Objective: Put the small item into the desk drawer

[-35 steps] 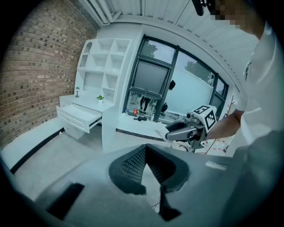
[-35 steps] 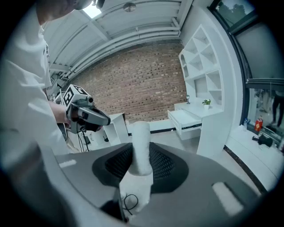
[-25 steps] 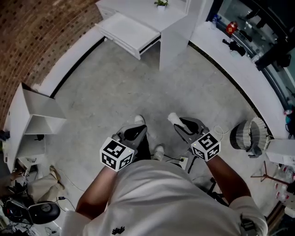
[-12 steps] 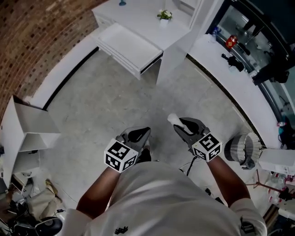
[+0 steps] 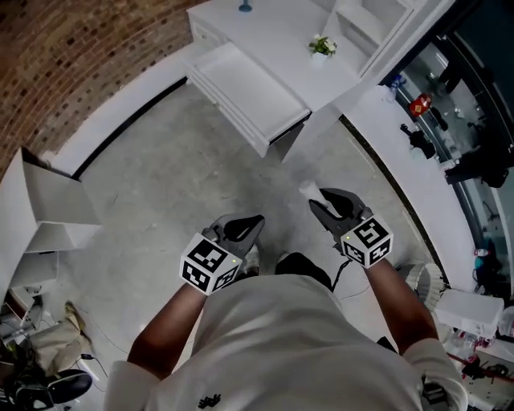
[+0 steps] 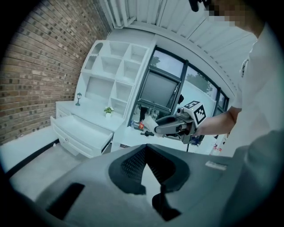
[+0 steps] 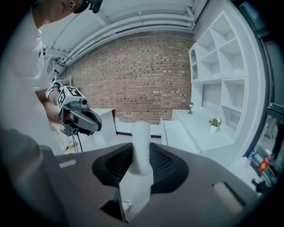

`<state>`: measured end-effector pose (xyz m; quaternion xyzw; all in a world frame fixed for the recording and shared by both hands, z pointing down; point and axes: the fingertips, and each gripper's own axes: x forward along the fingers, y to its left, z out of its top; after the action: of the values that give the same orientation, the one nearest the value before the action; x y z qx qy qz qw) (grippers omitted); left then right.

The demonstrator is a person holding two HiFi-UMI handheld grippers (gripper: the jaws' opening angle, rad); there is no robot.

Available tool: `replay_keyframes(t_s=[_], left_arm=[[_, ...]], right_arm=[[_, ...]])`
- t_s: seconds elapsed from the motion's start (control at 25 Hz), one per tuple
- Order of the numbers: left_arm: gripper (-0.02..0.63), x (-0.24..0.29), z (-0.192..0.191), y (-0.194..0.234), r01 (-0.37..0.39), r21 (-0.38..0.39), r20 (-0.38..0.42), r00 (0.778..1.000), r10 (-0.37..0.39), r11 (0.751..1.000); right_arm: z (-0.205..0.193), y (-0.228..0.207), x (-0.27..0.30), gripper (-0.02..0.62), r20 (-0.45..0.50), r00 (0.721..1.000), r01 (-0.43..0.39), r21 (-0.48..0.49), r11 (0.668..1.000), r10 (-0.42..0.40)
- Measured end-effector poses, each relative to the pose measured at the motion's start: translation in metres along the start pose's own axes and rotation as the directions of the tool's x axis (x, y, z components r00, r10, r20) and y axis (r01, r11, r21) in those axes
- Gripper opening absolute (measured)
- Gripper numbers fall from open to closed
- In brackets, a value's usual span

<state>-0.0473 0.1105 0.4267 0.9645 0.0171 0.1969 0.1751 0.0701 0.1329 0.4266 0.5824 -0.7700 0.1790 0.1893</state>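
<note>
Head view: looking steeply down past a white shirt (image 5: 281, 345) and two bare forearms to a grey floor (image 5: 185, 177).
Left gripper (image 5: 254, 222): held low at the left, just in front of the body, marker cube toward the wrist; jaws brought together at the tips, nothing between them.
Right gripper (image 5: 320, 201): level with the left one and a little apart from it, jaws spread fairly wide and clamped on the small item.
Small item (image 5: 309, 190): white, cylinder-shaped, standing out past the right jaw tips; in the right gripper view, upright between the two ribbed pads and touching both.
Position of item: in the air above the floor, well apart from the drawer.
Desk drawer (image 5: 249, 84): white, pulled out toward the person, open top facing up, beyond both grippers.
Desk (image 5: 273, 24): white, directly behind the drawer, its top carrying a small potted plant (image 5: 323, 46) to the right of the drawer.
Shelving (image 6: 115, 66): white open compartments rising above the desk, seen in the left gripper view.
Brick wall (image 5: 80, 48): reddish brown, along the far left, with a white ledge at its foot.
Far right: dark window glass and a white counter with small objects too small to make out.
</note>
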Motion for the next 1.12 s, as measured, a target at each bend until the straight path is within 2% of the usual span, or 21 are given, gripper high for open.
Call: replay_keyframes(t_s=[0.32, 0.56, 0.8, 1.12], left_arm=[[0.006, -0.005, 0.020, 0.058, -0.120, -0.049, 0.043, 0.992, 0.122, 0.992], [0.006, 0.003, 0.046, 0.117, -0.244, -0.092, 0.071, 0.965, 0.251, 0.965], [0.006, 0.027, 0.080, 0.181, -0.353, -0.149, 0.065, 0.929, 0.365, 0.924], [0.006, 0.066, 0.125, 0.245, -0.442, -0.212, 0.054, 0.885, 0.462, 0.871]], right_arm=[[0.046, -0.041, 0.073, 0.133, -0.003, 0.994, -0.105, -0.118, 0.987, 0.106], [0.072, -0.094, 0.140, 0.133, -0.022, 0.978, -0.206, -0.191, 0.960, 0.206], [0.104, -0.154, 0.217, 0.133, -0.073, 0.953, -0.303, -0.298, 0.905, 0.295], [0.136, -0.215, 0.310, 0.133, -0.141, 0.904, -0.425, -0.402, 0.811, 0.403]])
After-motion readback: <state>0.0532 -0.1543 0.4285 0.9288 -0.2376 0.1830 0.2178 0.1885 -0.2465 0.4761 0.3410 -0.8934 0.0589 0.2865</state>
